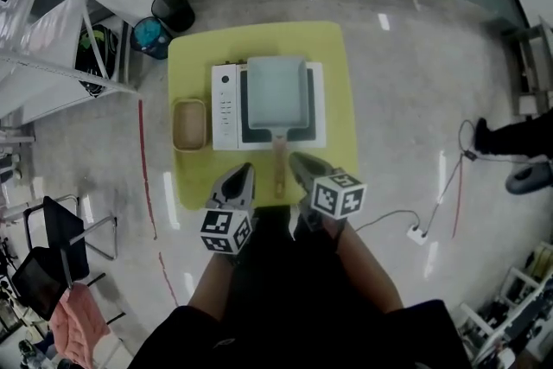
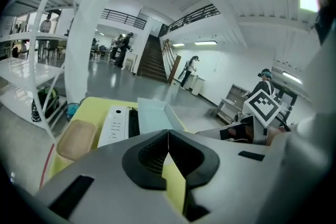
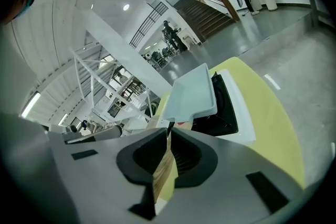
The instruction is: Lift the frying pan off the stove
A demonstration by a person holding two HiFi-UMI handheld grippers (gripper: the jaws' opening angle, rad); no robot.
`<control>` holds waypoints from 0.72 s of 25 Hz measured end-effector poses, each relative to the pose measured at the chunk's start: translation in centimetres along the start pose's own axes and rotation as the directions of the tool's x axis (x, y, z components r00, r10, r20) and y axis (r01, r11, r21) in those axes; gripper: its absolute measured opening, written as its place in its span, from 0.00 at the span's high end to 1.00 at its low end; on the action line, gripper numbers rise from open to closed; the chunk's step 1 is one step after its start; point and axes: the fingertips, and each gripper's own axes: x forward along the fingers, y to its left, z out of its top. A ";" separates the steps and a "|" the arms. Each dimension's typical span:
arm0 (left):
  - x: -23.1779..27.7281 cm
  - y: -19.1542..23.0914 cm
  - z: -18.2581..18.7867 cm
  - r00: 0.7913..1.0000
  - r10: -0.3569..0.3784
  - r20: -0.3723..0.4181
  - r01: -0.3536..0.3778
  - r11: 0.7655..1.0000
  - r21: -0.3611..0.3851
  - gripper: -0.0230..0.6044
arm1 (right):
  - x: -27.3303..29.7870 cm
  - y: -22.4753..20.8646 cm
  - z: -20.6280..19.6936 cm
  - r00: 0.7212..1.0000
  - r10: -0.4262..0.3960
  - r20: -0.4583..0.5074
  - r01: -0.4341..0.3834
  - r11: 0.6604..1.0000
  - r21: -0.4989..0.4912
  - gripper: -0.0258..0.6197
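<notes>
A pale blue-grey square frying pan (image 1: 276, 91) sits on a white stove (image 1: 226, 104) with a black top, on a yellow table (image 1: 333, 56). Its wooden handle (image 1: 279, 167) points toward me. My left gripper (image 1: 244, 172) hovers just left of the handle's end, shut and empty. My right gripper (image 1: 298, 158) hovers just right of the handle, also shut. In the left gripper view the jaws (image 2: 168, 134) meet, with the pan (image 2: 149, 115) ahead. In the right gripper view the gripper (image 3: 168, 126) is shut, and the handle (image 3: 160, 176) shows under the jaws, below the pan (image 3: 191, 94).
A tan tray (image 1: 190, 124) lies on the table left of the stove. A black bin (image 1: 173, 9) and a teal bin (image 1: 151, 37) stand beyond the table's far left corner. White shelving (image 1: 52, 30) is at left, and a power strip (image 1: 419, 233) with cables lies on the floor at right.
</notes>
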 end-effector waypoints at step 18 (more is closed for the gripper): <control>-0.3 2.2 -0.6 0.999 -0.049 -0.021 0.049 0.999 0.009 0.89 | 2.3 -2.0 -1.3 0.999 0.014 0.034 -0.023 0.953 0.302 0.61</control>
